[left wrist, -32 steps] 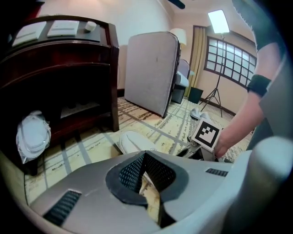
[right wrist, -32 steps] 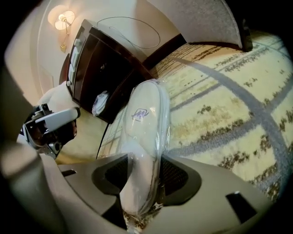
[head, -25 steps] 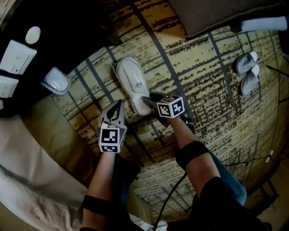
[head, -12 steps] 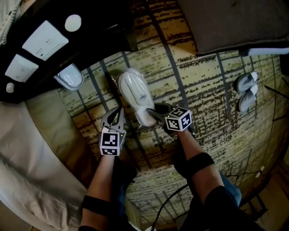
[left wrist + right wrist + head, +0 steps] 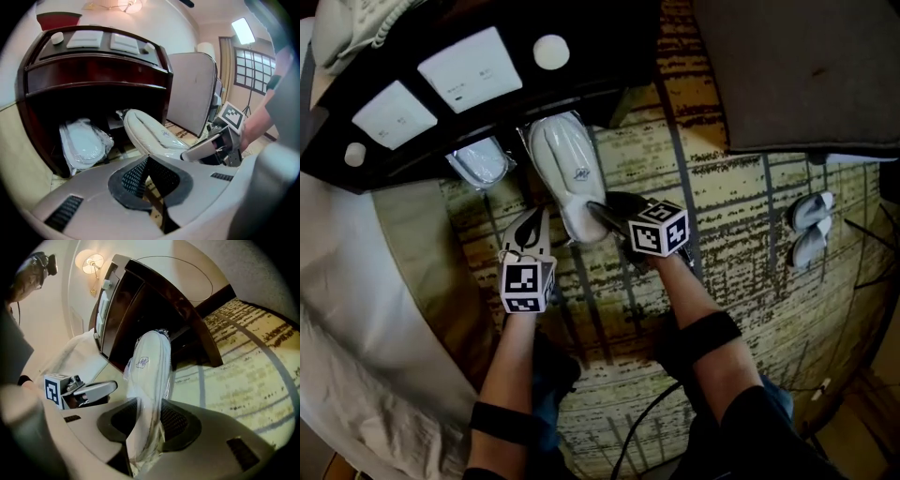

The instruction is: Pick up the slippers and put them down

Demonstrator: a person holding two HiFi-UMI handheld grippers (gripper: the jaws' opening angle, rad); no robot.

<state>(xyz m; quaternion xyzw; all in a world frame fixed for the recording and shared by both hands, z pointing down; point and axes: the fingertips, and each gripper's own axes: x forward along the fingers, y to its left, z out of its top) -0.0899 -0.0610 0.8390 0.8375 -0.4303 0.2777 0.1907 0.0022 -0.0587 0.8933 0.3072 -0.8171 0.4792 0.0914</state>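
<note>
A white pair of slippers wrapped in clear plastic (image 5: 567, 173) (image 5: 151, 366) (image 5: 147, 133) hangs above the carpet, its far end at the dark nightstand's (image 5: 487, 84) lower opening. My right gripper (image 5: 594, 210) (image 5: 149, 420) is shut on the pack's near end, the plastic squeezed between its pads. My left gripper (image 5: 528, 228) (image 5: 146, 180) is shut with nothing in it, just left of the pack and apart from it. A second wrapped pack (image 5: 480, 161) (image 5: 83, 144) leans under the nightstand.
The nightstand (image 5: 93, 70) carries white switch panels (image 5: 469, 67) on top. A bed (image 5: 366, 309) fills the left. A grey seat (image 5: 797, 66) stands at the top right, and an unwrapped pair of slippers (image 5: 811, 228) lies on the patterned carpet (image 5: 741, 216) at the right.
Both grippers have moved toward the nightstand, the right one carrying the wrapped slippers up and forward. The pack's far end now reaches the nightstand's opening beside the second pack.
</note>
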